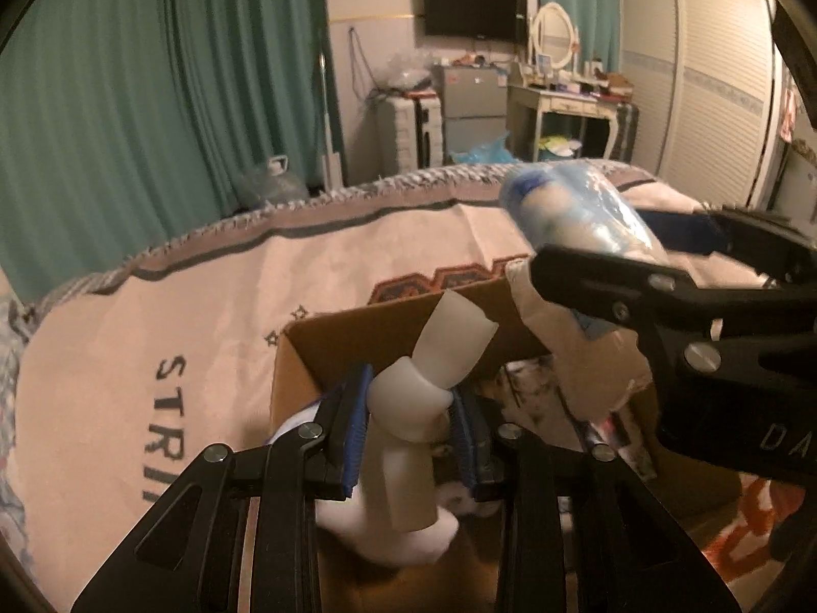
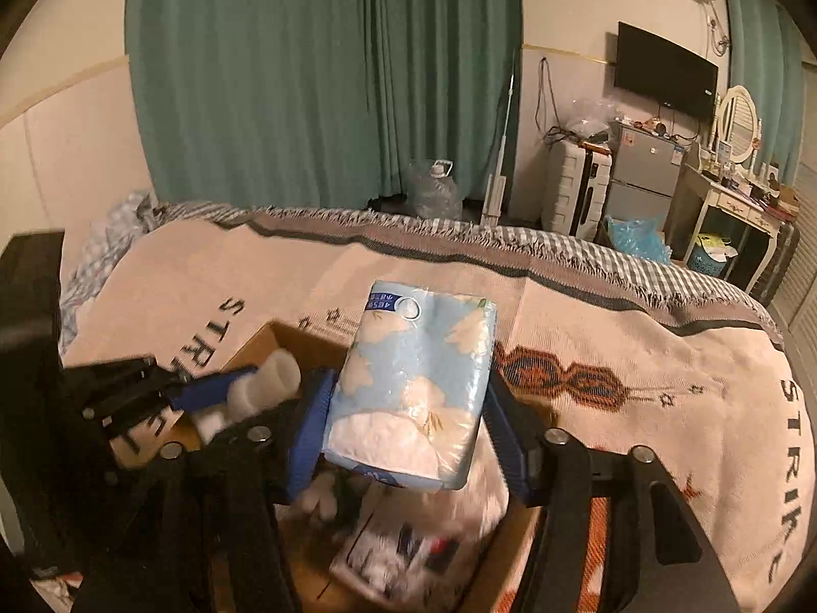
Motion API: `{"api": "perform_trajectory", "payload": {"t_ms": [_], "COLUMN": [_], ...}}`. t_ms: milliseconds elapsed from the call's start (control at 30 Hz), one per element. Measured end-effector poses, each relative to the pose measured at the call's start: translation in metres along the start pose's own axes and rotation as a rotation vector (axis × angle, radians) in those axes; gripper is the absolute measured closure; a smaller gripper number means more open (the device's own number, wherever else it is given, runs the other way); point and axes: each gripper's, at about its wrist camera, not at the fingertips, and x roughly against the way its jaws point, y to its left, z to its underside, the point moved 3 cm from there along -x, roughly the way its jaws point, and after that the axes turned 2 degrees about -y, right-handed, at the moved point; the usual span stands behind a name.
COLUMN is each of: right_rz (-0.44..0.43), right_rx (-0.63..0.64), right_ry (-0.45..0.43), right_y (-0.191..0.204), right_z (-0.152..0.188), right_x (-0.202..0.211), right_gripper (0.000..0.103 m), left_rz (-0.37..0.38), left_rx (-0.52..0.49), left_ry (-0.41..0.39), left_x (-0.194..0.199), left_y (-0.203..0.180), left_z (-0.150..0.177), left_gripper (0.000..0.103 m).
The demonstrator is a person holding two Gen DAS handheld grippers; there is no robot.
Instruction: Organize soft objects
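Note:
A brown cardboard box (image 1: 357,327) stands on the bed with soft items inside. My left gripper (image 1: 408,424) is shut on a pale grey-white soft roll (image 1: 444,352) and holds it over the box; the roll also shows in the right wrist view (image 2: 270,378). My right gripper (image 2: 408,424) is shut on a blue and white tissue pack (image 2: 418,378) and holds it above the box (image 2: 286,342). In the left wrist view the right gripper (image 1: 679,276) comes in from the right with the tissue pack (image 1: 577,214) above the box's far right corner.
A pink blanket (image 2: 638,347) with black letters and an orange pattern covers the bed. Green curtains (image 2: 316,76) hang behind it. A water jug (image 2: 434,189), suitcase (image 2: 572,189), small fridge (image 2: 643,173) and dressing table (image 2: 735,204) stand beyond the bed.

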Motion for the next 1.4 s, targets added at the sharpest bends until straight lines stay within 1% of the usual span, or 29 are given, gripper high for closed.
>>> {"api": "perform_trajectory", "payload": {"t_ms": [33,67,133,167,200,267,367,433,500,533,600,633,700,733,767,800,833,867,933,1000,1067,1100,1200,1267,1400], "right_rz": [0.005,0.002,0.000,0.010,0.016,0.028,0.057,0.081,0.107,0.116,0.140,0.145,0.148,0.149,0.153,0.155,0.154,0.154,0.161,0.169,0.183,0.189,0.195,0.191,0.190], "right_rx": [-0.007,-0.018,-0.024,-0.024,-0.027,-0.039,-0.040,-0.031,-0.023,-0.021,-0.015,-0.010,0.005,0.016,0.024,0.031,0.042,0.050,0.064,0.080,0.089,0.086,0.080,0.062,0.014], "right_ry": [-0.007,-0.015,-0.019,-0.025,-0.029,-0.030,-0.043,-0.064,-0.098,-0.113,-0.158,-0.182,-0.247,-0.290,-0.321,-0.351,-0.387,-0.408,-0.452,-0.488,-0.521,-0.531,-0.552,-0.556,-0.561], "right_y": [-0.002,-0.005,-0.005,-0.006,-0.007,-0.009,-0.008,-0.005,-0.003,-0.002,0.002,0.005,0.014,0.021,0.026,0.031,0.038,0.043,0.054,0.061,0.067,0.068,0.070,0.069,0.059], "right_z": [0.000,-0.002,-0.004,-0.003,-0.004,-0.004,-0.008,-0.013,-0.021,-0.025,-0.035,-0.039,-0.047,-0.050,-0.052,-0.054,-0.053,-0.052,-0.048,-0.042,-0.032,-0.030,-0.016,-0.006,0.014], "right_x": [0.000,0.000,0.002,0.005,0.008,0.017,0.045,0.068,0.105,0.121,0.163,0.183,0.228,0.254,0.274,0.292,0.315,0.331,0.362,0.385,0.404,0.409,0.420,0.421,0.414], "right_gripper": [0.035,0.034,0.034,0.034,0.034,0.034,0.034,0.034,0.034,0.034,0.034,0.034,0.034,0.032,0.029,0.027,0.025,0.022,0.020,0.013,0.002,0.000,0.000,0.000,0.000], "left_rz": [-0.015,-0.021,-0.005,-0.007,-0.023,-0.046,-0.048,-0.072,-0.090,-0.095,-0.110,-0.117,-0.130,-0.128,-0.131,-0.141,-0.149,-0.163,-0.190,-0.203,-0.206,-0.205,-0.220,-0.224,-0.211], "left_rx": [-0.003,-0.001,0.017,0.023,0.028,0.036,0.043,0.041,0.043,0.044,0.046,0.046,0.051,0.050,0.049,0.048,0.046,0.042,0.034,0.037,0.046,0.054,0.079,0.088,0.123], "left_ry": [-0.008,-0.007,0.015,0.020,0.018,0.005,-0.012,-0.057,-0.100,-0.132,-0.187,-0.224,-0.296,-0.327,-0.355,-0.401,-0.433,-0.479,-0.534,-0.570,-0.599,-0.618,-0.673,-0.691,-0.671], "left_x": [-0.001,-0.002,-0.005,-0.005,-0.003,0.007,0.032,0.064,0.095,0.117,0.153,0.177,0.221,0.237,0.253,0.277,0.290,0.310,0.338,0.361,0.375,0.381,0.391,0.391,0.367], "left_y": [0.000,-0.001,-0.001,-0.001,-0.001,-0.002,-0.002,-0.002,-0.002,-0.002,-0.002,-0.003,-0.004,-0.003,-0.002,-0.003,-0.003,-0.004,-0.005,-0.003,0.000,0.001,0.006,0.007,0.010], "left_z": [0.000,0.001,0.002,0.002,0.002,-0.001,-0.008,-0.016,-0.025,-0.031,-0.040,-0.045,-0.052,-0.054,-0.056,-0.056,-0.056,-0.055,-0.052,-0.048,-0.044,-0.041,-0.031,-0.022,-0.007], "left_gripper": [0.070,0.069,0.057,0.047,0.041,0.040,0.040,0.040,0.040,0.040,0.040,0.040,0.040,0.039,0.031,0.018,0.016,0.015,0.015,0.015,0.014,0.012,0.010,0.010,0.010]}}
